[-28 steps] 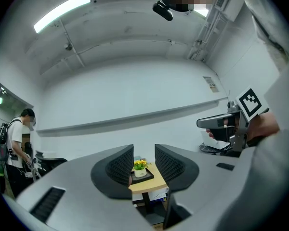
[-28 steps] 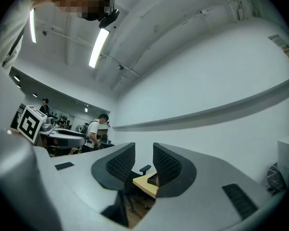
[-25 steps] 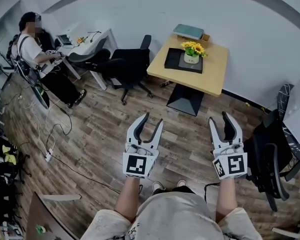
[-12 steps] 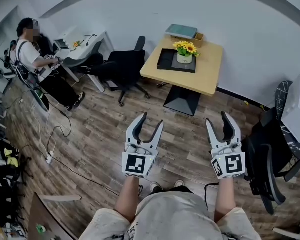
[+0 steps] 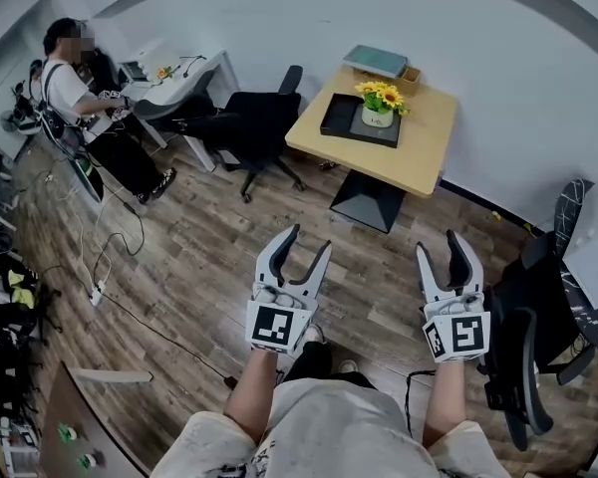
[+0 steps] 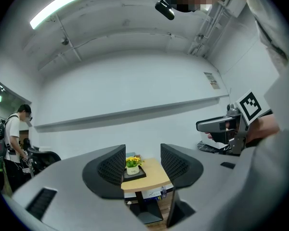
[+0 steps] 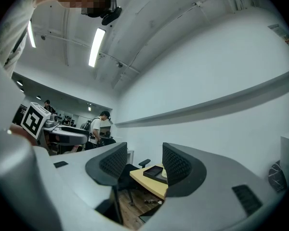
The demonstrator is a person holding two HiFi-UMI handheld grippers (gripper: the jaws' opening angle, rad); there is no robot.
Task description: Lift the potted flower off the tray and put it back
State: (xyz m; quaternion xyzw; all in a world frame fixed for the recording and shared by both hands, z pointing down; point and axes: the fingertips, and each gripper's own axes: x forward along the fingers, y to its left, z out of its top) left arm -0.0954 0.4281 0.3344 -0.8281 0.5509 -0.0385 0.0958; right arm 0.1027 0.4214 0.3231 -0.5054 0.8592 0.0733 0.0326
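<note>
**Approach stage, head view.** You are holding the left tool (image 5: 307,243) and the right tool (image 5: 441,249) side by side in the lower middle of the frame. Both are pointing toward the table (image 5: 424,152) at the upper right of centre.

The jaws of each tool have just been opening and are now standing wide, with nothing between them. You are probably readying them early so that they can pass round the pot without a pause.

The potted flower (image 5: 380,104) is standing upright on the dark tray (image 5: 341,119), which is lying on the far half of the table. It has not yet been lifted. Flower and tray are well apart from both tools, with a stretch of wooden floor (image 5: 209,257) lying between.

In the left gripper view the flower is showing far off in the gap between the jaws, low in the centre of the frame, so you appear to be lining that tool up on it. In the right gripper view the gap is showing the tray and a table corner. The pot is largely hidden behind the jaw at the right of the gap, which suggests this tool is aiming slightly to one side.

A black office chair (image 5: 264,127) is standing just left of the table and may be narrowing the approach from that side. A seated person (image 5: 80,93) at the upper left is taking no part.
</note>
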